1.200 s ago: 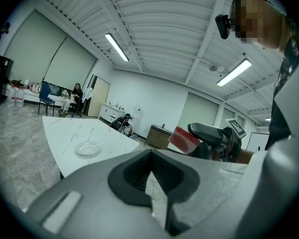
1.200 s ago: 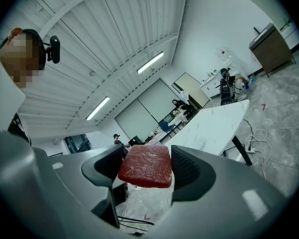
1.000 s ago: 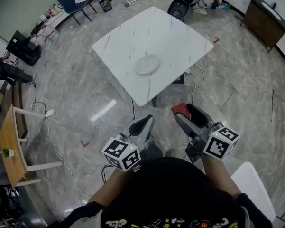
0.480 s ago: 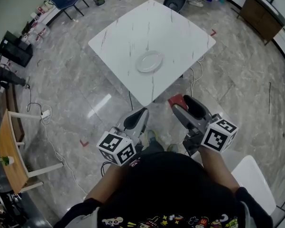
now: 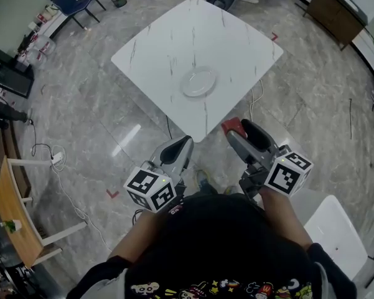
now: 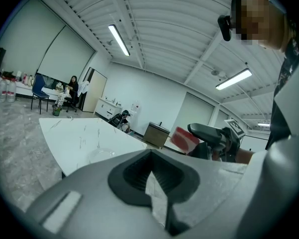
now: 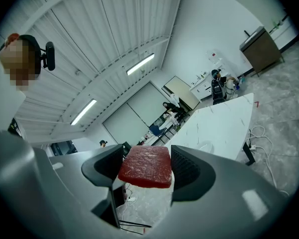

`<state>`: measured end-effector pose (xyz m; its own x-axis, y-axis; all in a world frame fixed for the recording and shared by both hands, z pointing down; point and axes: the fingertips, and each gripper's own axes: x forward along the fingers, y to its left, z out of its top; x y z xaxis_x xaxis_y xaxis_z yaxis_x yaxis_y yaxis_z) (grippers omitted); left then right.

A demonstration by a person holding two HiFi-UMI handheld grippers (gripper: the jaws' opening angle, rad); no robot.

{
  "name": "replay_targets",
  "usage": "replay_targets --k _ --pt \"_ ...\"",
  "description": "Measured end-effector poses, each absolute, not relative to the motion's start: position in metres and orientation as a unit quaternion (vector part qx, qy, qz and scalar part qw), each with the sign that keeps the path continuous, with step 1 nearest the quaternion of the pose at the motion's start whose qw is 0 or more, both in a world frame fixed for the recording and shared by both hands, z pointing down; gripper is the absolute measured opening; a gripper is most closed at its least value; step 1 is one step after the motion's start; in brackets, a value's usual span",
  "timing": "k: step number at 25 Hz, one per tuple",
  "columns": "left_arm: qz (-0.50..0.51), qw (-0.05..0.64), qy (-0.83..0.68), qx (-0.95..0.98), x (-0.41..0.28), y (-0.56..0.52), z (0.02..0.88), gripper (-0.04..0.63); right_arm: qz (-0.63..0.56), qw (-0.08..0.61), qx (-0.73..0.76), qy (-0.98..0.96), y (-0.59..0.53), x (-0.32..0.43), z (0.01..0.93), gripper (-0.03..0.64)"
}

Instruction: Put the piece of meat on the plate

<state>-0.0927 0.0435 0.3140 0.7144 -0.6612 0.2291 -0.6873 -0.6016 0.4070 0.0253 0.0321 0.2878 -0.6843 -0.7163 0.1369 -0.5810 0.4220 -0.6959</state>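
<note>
The piece of meat [image 7: 145, 166] is pinched between the two jaws of the right gripper [image 5: 239, 129], held in the air just short of the table's near corner. From the head view only a red edge of it peeks past the jaw. It's a flat, squarish, deep-red slab with a rough top. The plate [image 5: 199, 81], pale and hard to pick out, lies mid-table [image 5: 168, 36], well apart from it. The left gripper [image 5: 176, 149] hangs alongside, jaws pressed together on nothing. Both grippers point toward the table. The person's dark top [image 5: 224, 248] covers most of both arms.
</note>
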Motion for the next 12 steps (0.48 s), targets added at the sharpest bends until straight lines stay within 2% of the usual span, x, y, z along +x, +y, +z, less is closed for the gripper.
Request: replay_targets --k 12 --pt "0.043 0.243 -0.381 0.891 -0.119 0.011 0.324 0.000 -0.388 0.108 -0.402 0.822 -0.002 0.020 0.300 0.325"
